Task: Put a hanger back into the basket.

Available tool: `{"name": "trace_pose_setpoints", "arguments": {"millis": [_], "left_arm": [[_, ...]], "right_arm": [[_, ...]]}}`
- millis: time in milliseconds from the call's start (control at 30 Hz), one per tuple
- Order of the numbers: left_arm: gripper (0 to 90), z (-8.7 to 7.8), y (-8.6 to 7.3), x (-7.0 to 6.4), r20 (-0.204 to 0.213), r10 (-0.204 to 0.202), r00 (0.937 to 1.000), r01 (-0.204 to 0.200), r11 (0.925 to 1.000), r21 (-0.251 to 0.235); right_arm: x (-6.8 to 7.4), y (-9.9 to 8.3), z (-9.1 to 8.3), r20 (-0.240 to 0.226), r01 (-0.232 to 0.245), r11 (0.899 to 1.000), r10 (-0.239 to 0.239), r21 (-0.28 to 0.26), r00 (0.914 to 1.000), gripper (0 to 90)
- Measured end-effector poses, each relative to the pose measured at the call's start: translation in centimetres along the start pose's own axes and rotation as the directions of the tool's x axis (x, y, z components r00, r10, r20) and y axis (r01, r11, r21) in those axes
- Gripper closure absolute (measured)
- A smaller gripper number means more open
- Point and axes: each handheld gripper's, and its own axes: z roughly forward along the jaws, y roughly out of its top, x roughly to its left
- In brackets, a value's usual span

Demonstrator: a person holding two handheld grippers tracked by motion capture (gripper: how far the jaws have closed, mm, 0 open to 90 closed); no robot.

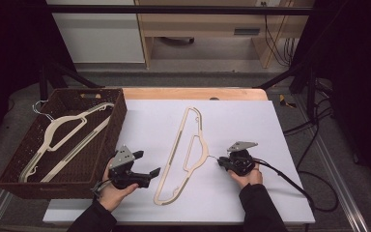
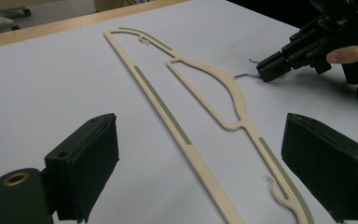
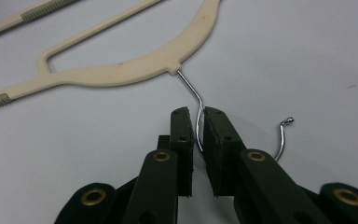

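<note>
Two hangers are in play: one already lies in the brown basket (image 1: 24, 159) at nine o'clock, and the cream hanger (image 1: 183, 154) lies flat on the white board (image 1: 251, 121) at the table's centre, with its wire hook (image 3: 192, 93) pointing toward three o'clock. The right gripper (image 1: 223, 163) is clenched on that hook, the thin wire pinched between its jaws. The left gripper (image 1: 150, 175) hangs released, jaws wide, just short of the hanger's lower arm at about seven o'clock. To carry it well, I would say the left should close on that arm before any lift; a wire held alone will likely let the hanger swing or slip.
</note>
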Motion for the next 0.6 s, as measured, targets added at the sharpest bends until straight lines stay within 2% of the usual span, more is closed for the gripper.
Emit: {"name": "trace_pose_setpoints", "arguments": {"millis": [167,233,300,367,433,467,533,567,600], "left_arm": [[11.2,0.6,0.5,-0.6,0.016,0.011,0.9998,-0.011,0.9999,0.005],[11.2,1.5,0.9,-1.1,0.022,0.032,0.9993,-0.032,0.9992,0.023],[11.2,1.8,1.1,-1.3,0.025,0.033,0.9991,-0.034,0.999,0.028],[11.3,2.5,1.5,-1.6,0.034,0.037,0.9987,-0.038,0.9986,0.036],[12.1,3.8,2.4,-2.3,0.048,0.049,0.9976,-0.052,0.9975,0.048],[12.5,3.8,2.4,-2.3,0.048,0.049,0.9976,-0.052,0.9975,0.048],[13.5,5.4,3.3,-3.2,0.064,0.063,0.9959,-0.068,0.995,0.073],[14.1,5.4,3.3,-3.2,0.064,0.063,0.9959,-0.068,0.995,0.073],[14.6,6.7,3.7,-3.9,0.071,0.079,0.9943,-0.086,0.9917,0.096]], "right_arm": [[0.1,0.0,0.0,0.016,0.008,1.0,-0.008,0.009,0.9998,87.9],[-0.1,0.1,0.0,-0.002,0.015,1.0,-0.015,0.005,0.9999,88.8],[-0.1,0.1,0.0,-0.002,0.006,1.0,-0.006,0.011,1.0,88.9],[-0.3,0.2,0.1,-0.004,0.017,1.0,-0.017,0.009,0.9999,89.0],[-0.2,0.4,-0.3,-0.016,-0.002,1.0,0.002,0.001,0.9999,89.2],[-0.2,0.4,-0.3,-0.016,-0.002,1.0,0.002,0.001,0.9999,89.2],[-0.1,0.9,-1.1,-0.016,0.001,1.0,-0.002,-0.031,0.9999,89.3],[-0.1,1.1,-1.4,-0.015,0.014,0.999,-0.015,-0.036,0.9998,89.4],[0.1,1.3,-1.6,-0.015,0.009,0.999,-0.01,-0.041,0.9998,89.4]]}}
